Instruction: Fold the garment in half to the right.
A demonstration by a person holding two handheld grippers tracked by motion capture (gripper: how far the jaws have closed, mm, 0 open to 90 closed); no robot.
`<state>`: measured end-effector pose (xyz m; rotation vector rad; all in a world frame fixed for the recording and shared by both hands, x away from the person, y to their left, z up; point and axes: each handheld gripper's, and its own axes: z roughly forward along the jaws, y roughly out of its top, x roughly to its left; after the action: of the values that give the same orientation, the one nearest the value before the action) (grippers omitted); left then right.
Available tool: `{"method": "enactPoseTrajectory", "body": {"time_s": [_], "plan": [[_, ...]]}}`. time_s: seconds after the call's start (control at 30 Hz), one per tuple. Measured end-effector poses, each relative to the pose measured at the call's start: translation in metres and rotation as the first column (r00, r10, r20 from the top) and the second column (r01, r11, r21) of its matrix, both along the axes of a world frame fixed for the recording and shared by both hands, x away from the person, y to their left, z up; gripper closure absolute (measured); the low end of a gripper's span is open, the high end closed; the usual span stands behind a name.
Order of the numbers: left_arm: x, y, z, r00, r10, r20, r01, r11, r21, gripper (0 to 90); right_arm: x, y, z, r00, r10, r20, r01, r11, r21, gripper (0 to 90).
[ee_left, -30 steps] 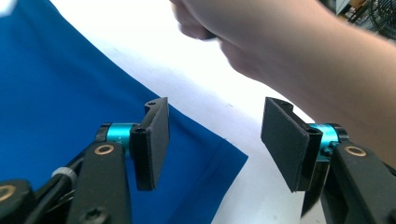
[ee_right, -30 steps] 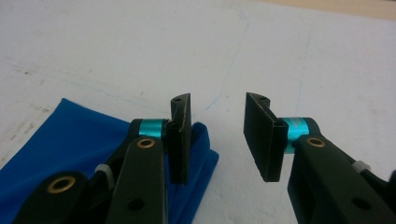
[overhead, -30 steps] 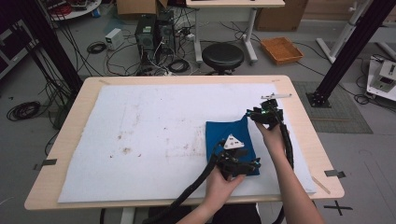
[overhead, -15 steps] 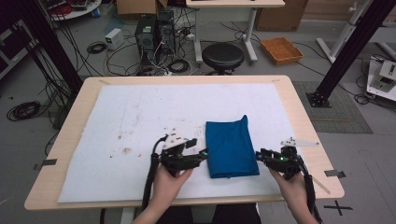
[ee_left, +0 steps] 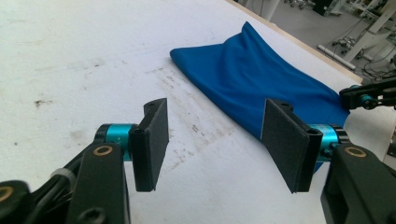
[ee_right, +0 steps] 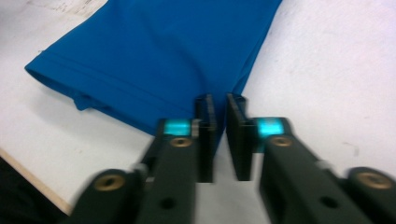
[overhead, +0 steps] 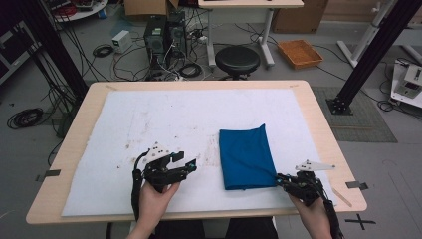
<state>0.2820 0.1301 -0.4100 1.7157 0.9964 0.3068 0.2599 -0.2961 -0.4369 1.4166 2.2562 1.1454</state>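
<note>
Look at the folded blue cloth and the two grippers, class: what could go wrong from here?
1. The right gripper has just been closing at the corner of the blue cloth, with a narrow gap left; it might pinch only the top layer and spoil the fold.
2. The left gripper is open and off the cloth, so a one-sided pull could drag the cloth across the white mat.

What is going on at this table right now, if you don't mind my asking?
A person is working on a folded blue cloth lying on a white mat. The right gripper sits at the cloth's near right corner; its jaws have just been closing and stand narrowly apart at the cloth's edge. The left gripper waits beside the cloth, jaws wide open and empty.
</note>
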Motion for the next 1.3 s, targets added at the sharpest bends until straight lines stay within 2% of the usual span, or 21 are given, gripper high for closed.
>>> {"method": "enactPoseTrajectory", "body": {"time_s": [0.07,0.13,0.2,0.23,0.3,0.37,0.47,0.6,0.63,0.67,0.7,0.73,0.8,0.93,1.07,1.13,1.17,1.23,1.3], "plan": [[0.001,0.002,0.001,1.0000,0.002,0.003,-0.002,1.0000,0.001,41.6,0.005,-0.002,0.006,0.9997,-0.015,0.018,0.015,0.9999,0.008,74.4],[0.001,0.004,0.001,0.9999,0.008,0.006,-0.008,1.0000,0.001,41.6,0.018,-0.003,0.015,0.9986,-0.030,0.044,0.030,0.9995,0.007,73.3],[0.003,0.006,0.000,0.9999,0.009,0.008,-0.009,1.0000,-0.003,41.6,0.038,-0.001,0.024,0.9957,-0.055,0.074,0.055,0.9985,0.008,73.3],[0.003,0.006,0.000,0.9999,0.012,0.008,-0.012,0.9999,-0.003,41.5,0.053,0.000,0.028,0.9946,-0.062,0.082,0.061,0.9979,0.020,73.4],[0.004,0.008,-0.001,0.9997,0.020,0.010,-0.020,0.9998,0.002,41.5,0.074,0.004,0.034,0.9926,-0.069,0.100,0.065,0.9970,0.042,73.9],[0.004,0.011,-0.002,0.9997,0.024,0.003,-0.024,0.9997,-0.003,41.5,0.096,0.010,0.036,0.9932,-0.070,0.092,0.066,0.9965,0.051,74.4],[0.004,0.017,-0.003,0.9996,0.027,0.006,-0.027,0.9996,0.000,41.5,0.123,0.020,0.036,0.9924,-0.083,0.091,0.082,0.9965,0.015,74.6],[0.006,0.025,-0.005,0.9986,0.052,0.001,-0.052,0.9986,-0.008,40.9,0.149,0.029,0.031,0.9886,-0.118,0.093,0.117,0.9930,0.015,74.6],[0.006,0.027,-0.005,0.9984,0.057,0.001,-0.057,0.9983,-0.008,40.8,0.155,0.031,0.028,0.9897,-0.122,0.076,0.121,0.9925,0.021,74.6],[0.007,0.028,-0.005,0.9982,0.060,0.004,-0.060,0.9982,-0.006,40.6,0.160,0.033,0.025,0.9901,-0.127,0.060,0.126,0.9919,0.009,76.6],[0.007,0.029,-0.004,0.9980,0.063,0.005,-0.063,0.9980,-0.005,40.6,0.164,0.035,0.021,0.9909,-0.123,0.055,0.123,0.9923,-0.005,83.2],[0.008,0.030,-0.004,0.9980,0.062,0.003,-0.062,0.9980,-0.005,40.6,0.167,0.036,0.018,0.9914,-0.121,0.051,0.122,0.9924,-0.017,89.8],[0.008,0.032,-0.004,0.9979,0.064,0.004,-0.064,0.9979,-0.002,40.6,0.170,0.036,0.014,0.9894,-0.136,0.051,0.138,0.9893,-0.046,90.0],[0.009,0.034,-0.005,0.9975,0.070,0.002,-0.070,0.9975,-0.001,40.6,0.171,0.029,0.010,0.9847,-0.163,0.060,0.167,0.9840,-0.062,90.0],[0.010,0.034,-0.005,0.9974,0.073,0.003,-0.073,0.9974,-0.001,40.6,0.169,0.024,0.010,0.9803,-0.188,0.062,0.191,0.9799,-0.057,89.9],[0.011,0.034,-0.004,0.9970,0.077,0.006,-0.077,0.9971,0.004,40.6,0.167,0.024,0.013,0.9769,-0.198,0.080,0.203,0.9777,-0.055,80.0],[0.011,0.035,-0.004,0.9965,0.083,0.007,-0.083,0.9965,0.000,40.6,0.166,0.024,0.014,0.9765,-0.196,0.090,0.201,0.9783,-0.051,78.7],[0.013,0.037,-0.003,0.9965,0.082,0.015,-0.082,0.9966,0.009,40.1,0.160,0.023,0.020,0.9753,-0.190,0.112,0.196,0.9798,-0.040,70.1],[0.015,0.040,0.000,0.9965,0.077,0.032,-0.078,0.9968,0.018,37.8,0.152,0.019,0.028,0.9748,-0.178,0.134,0.180,0.9837,-0.002,64.7]]}}
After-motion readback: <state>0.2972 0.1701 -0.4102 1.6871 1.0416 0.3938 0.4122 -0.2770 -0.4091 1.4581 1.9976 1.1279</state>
